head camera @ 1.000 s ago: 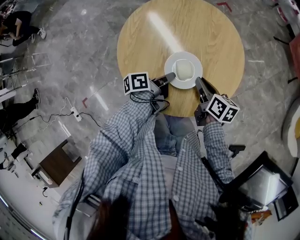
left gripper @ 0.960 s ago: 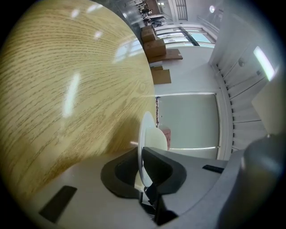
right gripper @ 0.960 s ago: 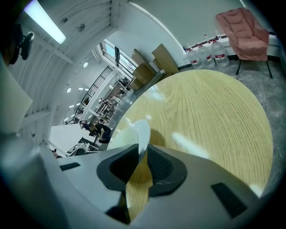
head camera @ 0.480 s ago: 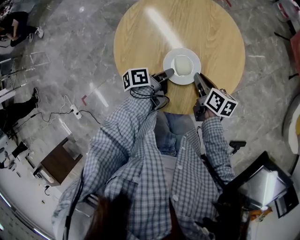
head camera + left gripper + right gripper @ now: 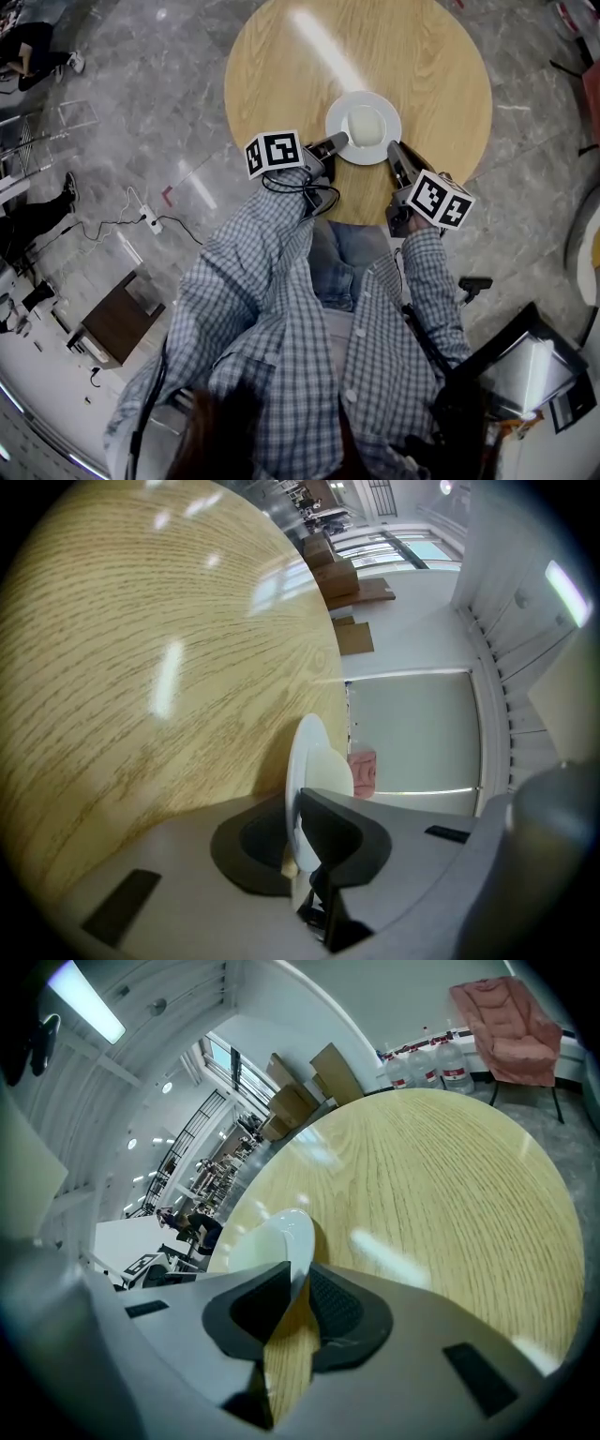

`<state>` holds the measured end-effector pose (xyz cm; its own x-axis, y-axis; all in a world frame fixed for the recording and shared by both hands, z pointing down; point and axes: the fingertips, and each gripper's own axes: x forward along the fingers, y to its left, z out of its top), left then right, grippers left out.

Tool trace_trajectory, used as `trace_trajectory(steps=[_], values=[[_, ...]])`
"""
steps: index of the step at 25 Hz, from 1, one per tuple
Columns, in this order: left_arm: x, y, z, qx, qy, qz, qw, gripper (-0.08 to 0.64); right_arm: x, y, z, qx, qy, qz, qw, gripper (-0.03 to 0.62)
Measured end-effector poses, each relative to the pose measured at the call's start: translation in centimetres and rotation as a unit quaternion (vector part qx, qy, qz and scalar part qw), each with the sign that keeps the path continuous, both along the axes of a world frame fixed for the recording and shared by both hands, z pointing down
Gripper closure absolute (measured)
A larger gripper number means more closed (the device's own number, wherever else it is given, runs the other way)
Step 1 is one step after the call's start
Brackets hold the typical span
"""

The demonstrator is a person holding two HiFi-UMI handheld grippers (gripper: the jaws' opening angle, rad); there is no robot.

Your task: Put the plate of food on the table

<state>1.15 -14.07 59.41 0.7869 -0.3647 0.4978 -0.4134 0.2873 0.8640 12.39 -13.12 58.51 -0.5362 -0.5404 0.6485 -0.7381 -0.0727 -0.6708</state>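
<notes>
A white plate (image 5: 363, 127) with a pale mound of food (image 5: 365, 124) is at the near side of the round wooden table (image 5: 281, 66), on or just above its top. My left gripper (image 5: 342, 142) is shut on the plate's left rim. In the left gripper view the plate (image 5: 309, 761) stands edge-on between the jaws of that gripper (image 5: 298, 834), with the food (image 5: 333, 772) beyond it. My right gripper (image 5: 393, 148) holds the near right rim. In the right gripper view the plate (image 5: 267, 1241) runs in between the dark pads of that gripper (image 5: 295, 1302).
The table's near edge lies just under both grippers. Around it on the grey floor are a power strip with cables (image 5: 150, 223), a brown cabinet (image 5: 117, 323), and dark equipment (image 5: 516, 366). A person (image 5: 33, 47) sits far left. A pink armchair (image 5: 506, 1016) stands beyond the table.
The plate and both grippers have shifted slightly farther over the table and sunk toward its top. Both grips look unchanged.
</notes>
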Motion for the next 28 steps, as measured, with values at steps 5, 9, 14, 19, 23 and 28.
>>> trace_trajectory(steps=[5,9,14,19,23,28], values=[[0.0,-0.1,0.1,0.007,-0.017,0.011,0.9998,0.531,-0.1,-0.1,0.3,-0.004,-0.006,0.004,1.000,0.528],[-0.2,-0.2,0.1,0.004,-0.031,0.027,0.9992,0.529,-0.3,-0.2,0.5,-0.008,-0.002,0.005,1.000,0.528],[0.1,-0.2,-0.1,0.008,-0.034,0.043,0.9984,0.529,-0.3,-0.3,0.5,-0.008,-0.001,0.007,1.000,0.528],[0.6,0.3,-0.8,0.009,0.002,0.048,0.9988,0.472,0.0,-0.6,0.4,-0.004,0.011,0.005,1.000,0.528],[1.4,0.8,-1.4,0.011,0.039,0.071,0.9966,0.405,0.3,-0.6,0.7,-0.006,0.015,0.002,1.000,0.528],[1.7,1.1,-1.5,0.016,0.029,0.097,0.9947,0.386,0.4,-0.5,0.8,-0.005,0.026,0.002,1.000,0.528]])
